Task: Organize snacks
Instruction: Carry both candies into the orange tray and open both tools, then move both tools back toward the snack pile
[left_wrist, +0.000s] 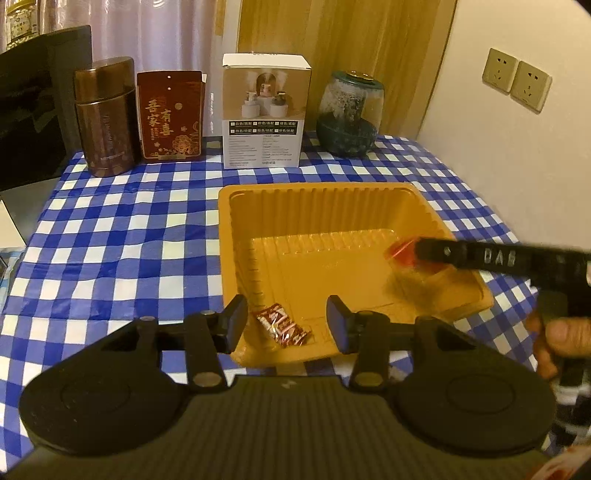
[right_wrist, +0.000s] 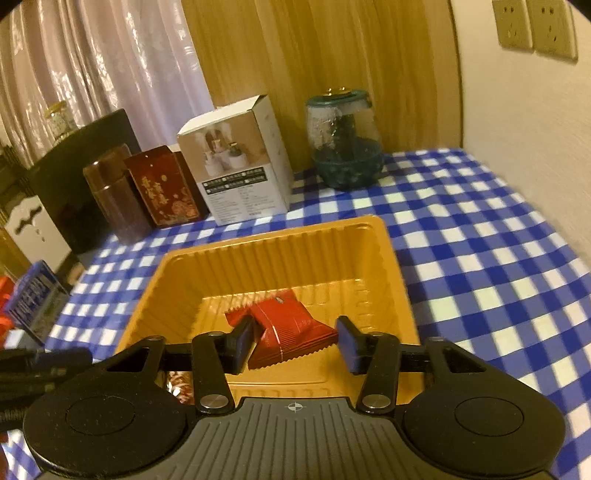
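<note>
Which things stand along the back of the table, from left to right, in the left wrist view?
Brown canister → red box with gold characters → white product box → dark green glass jar.

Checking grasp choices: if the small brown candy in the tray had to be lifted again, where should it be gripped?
Across the candy's narrow middle, fingers coming from above: it lies flat in the tray's near corner, close to the wall, so a side approach looks blocked. Its twisted ends seem too flimsy.
</note>
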